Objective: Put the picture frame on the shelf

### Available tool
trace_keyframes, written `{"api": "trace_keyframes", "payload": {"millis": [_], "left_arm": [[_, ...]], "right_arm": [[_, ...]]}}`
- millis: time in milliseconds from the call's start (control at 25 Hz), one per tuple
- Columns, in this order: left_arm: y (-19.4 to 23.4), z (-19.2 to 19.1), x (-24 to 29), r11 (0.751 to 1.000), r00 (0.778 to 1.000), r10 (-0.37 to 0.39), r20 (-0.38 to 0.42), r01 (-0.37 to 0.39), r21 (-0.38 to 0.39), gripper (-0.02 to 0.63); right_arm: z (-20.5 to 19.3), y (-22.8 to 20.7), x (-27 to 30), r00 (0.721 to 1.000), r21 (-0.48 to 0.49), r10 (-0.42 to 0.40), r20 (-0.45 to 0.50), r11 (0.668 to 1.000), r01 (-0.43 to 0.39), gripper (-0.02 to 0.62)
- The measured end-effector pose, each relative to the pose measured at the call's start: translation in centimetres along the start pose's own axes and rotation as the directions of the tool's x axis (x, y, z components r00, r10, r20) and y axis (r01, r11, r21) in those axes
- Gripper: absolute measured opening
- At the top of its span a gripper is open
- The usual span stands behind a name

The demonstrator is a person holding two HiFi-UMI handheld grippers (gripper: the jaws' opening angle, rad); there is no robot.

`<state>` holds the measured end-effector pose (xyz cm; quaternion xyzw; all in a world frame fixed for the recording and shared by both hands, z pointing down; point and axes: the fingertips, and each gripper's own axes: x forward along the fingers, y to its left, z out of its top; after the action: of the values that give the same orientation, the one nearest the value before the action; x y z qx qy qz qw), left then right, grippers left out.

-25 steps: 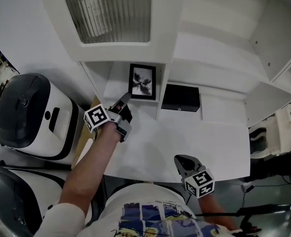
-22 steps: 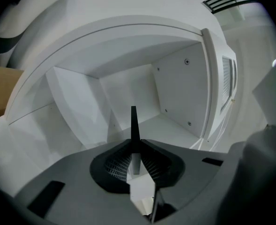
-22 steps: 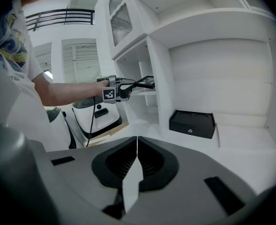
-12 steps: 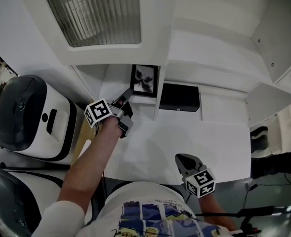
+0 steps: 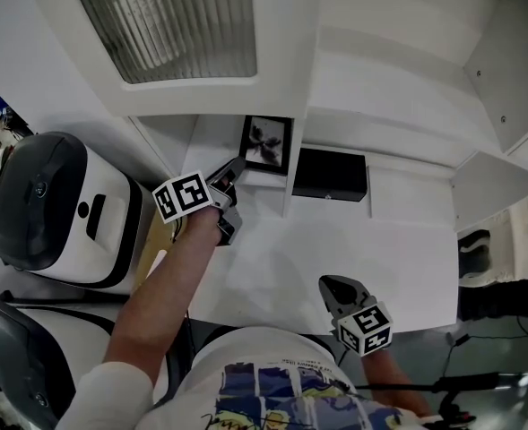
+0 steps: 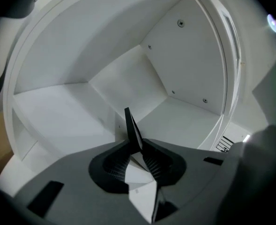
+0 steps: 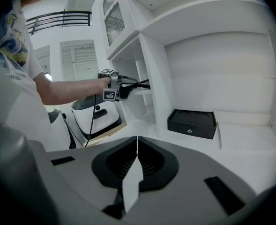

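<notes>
- Head view showed a white shelf unit (image 5: 398, 79) rising from a white surface (image 5: 335, 258), with a ribbed glass door (image 5: 169, 25) over the lower-left compartment.
- A black box (image 5: 330, 175) sat in the next compartment, and a vertical divider (image 5: 291, 164) stood between it and the picture frame (image 5: 266, 143).
- Two white appliances with dark lids (image 5: 48, 204) stood on the left, beside the surface.
- The left gripper (image 5: 237, 167) reached forward on a bare, outstretched forearm (image 5: 165, 294), its tip at the mouth of that compartment.
- In the left gripper view, its jaws (image 6: 137, 146) were pressed together on the frame's thin dark edge (image 6: 130, 125).
- The right gripper (image 5: 333, 287) hung low near the surface's front edge, well apart from the shelf. Its jaws (image 7: 137, 149) were closed with nothing between them.
- The frame stood inside the compartment just left of the divider. Its printed face was turned toward the person and its long side ran upward, leaning slightly.
</notes>
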<state>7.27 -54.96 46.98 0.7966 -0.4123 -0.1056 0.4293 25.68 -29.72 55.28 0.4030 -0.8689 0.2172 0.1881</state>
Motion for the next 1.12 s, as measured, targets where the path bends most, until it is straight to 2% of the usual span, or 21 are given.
{"api": "trace_keyframes", "payload": {"millis": [160,360,640,800,960,1120], "left_arm": [[0.2,0.1,-0.1,0.995,0.999,0.036,-0.022,-0.034,0.095,0.095],[0.3,0.0,0.1,0.972,0.995,0.090,-0.045,-0.078,0.223,0.100],[0.6,-0.2,0.1,0.947,0.990,0.128,-0.059,-0.104,0.304,0.089],[0.9,-0.2,0.1,0.941,0.989,0.135,-0.065,-0.108,0.321,0.084],[1.1,0.0,-0.3,0.922,0.986,0.161,-0.050,-0.132,0.364,0.069],[0.2,0.0,-1.7,0.920,0.989,0.140,-0.041,-0.115,0.374,0.061]], "right_arm": [[0.2,0.0,0.2,1.000,-0.003,0.000,0.010,1.000,0.000,0.027],[0.2,0.2,0.3,1.000,-0.002,0.007,0.017,1.000,-0.007,0.026],[0.1,0.2,-0.1,0.999,0.001,-0.006,0.032,1.000,0.006,0.026],[-0.1,0.4,-0.5,0.999,0.000,-0.016,0.040,1.000,0.016,0.027],[-0.3,1.1,-1.1,0.999,-0.005,-0.019,0.044,1.000,0.019,0.026],[-0.6,2.3,-1.6,0.999,-0.016,-0.024,0.049,1.000,0.025,0.027]]}}
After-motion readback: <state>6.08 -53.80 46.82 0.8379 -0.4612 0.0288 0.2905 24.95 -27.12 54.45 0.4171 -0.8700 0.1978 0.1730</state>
